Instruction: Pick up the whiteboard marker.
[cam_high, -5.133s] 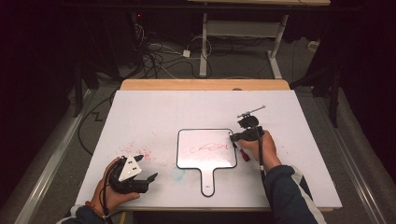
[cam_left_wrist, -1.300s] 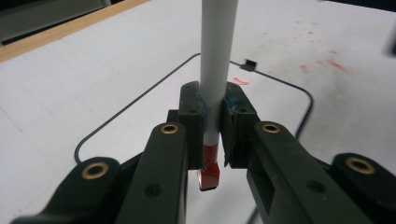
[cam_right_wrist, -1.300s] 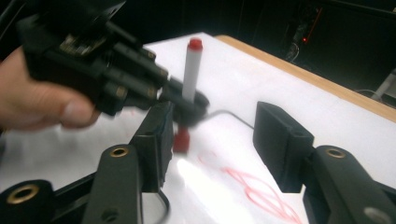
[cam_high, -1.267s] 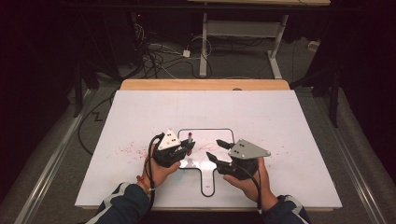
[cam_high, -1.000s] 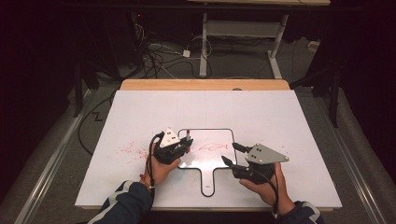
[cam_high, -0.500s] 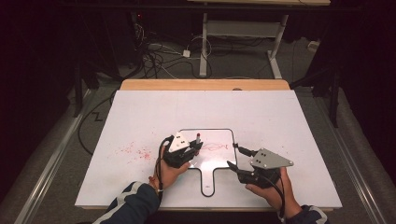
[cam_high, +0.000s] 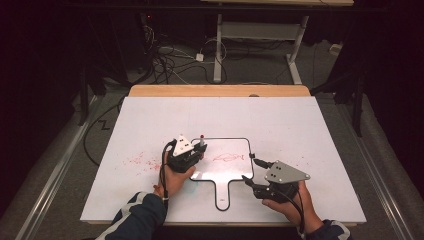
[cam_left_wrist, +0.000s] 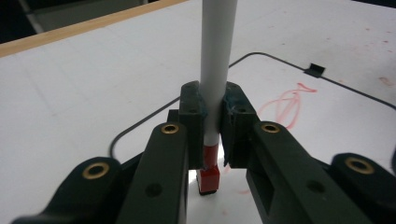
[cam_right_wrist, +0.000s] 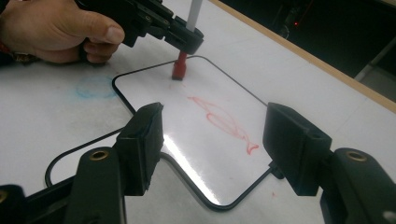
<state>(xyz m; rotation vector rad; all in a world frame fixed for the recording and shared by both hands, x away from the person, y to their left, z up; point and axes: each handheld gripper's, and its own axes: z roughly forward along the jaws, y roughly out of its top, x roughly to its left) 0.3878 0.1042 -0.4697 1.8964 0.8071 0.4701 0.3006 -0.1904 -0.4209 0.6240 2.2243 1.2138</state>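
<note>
High view: one paddle-shaped whiteboard (cam_high: 226, 165) on the table (cam_high: 150, 120), two grippers; the right gripper (cam_high: 251, 170) has drawn back to its right edge since earlier.

Left gripper view: the left gripper (cam_left_wrist: 213, 121) clenches one marker (cam_left_wrist: 215, 60) upright.

Right gripper view: jaws released, one red scribble (cam_right_wrist: 224, 122) between them.

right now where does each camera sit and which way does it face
High view: above the person's side, looking forward and down at the small whiteboard; both hands show.
Left gripper view: on the left gripper, looking along jaws clamping an upright red marker.
Right gripper view: on the right gripper, jaws apart, facing the left hand.
All share the whiteboard's red scribble.
</note>
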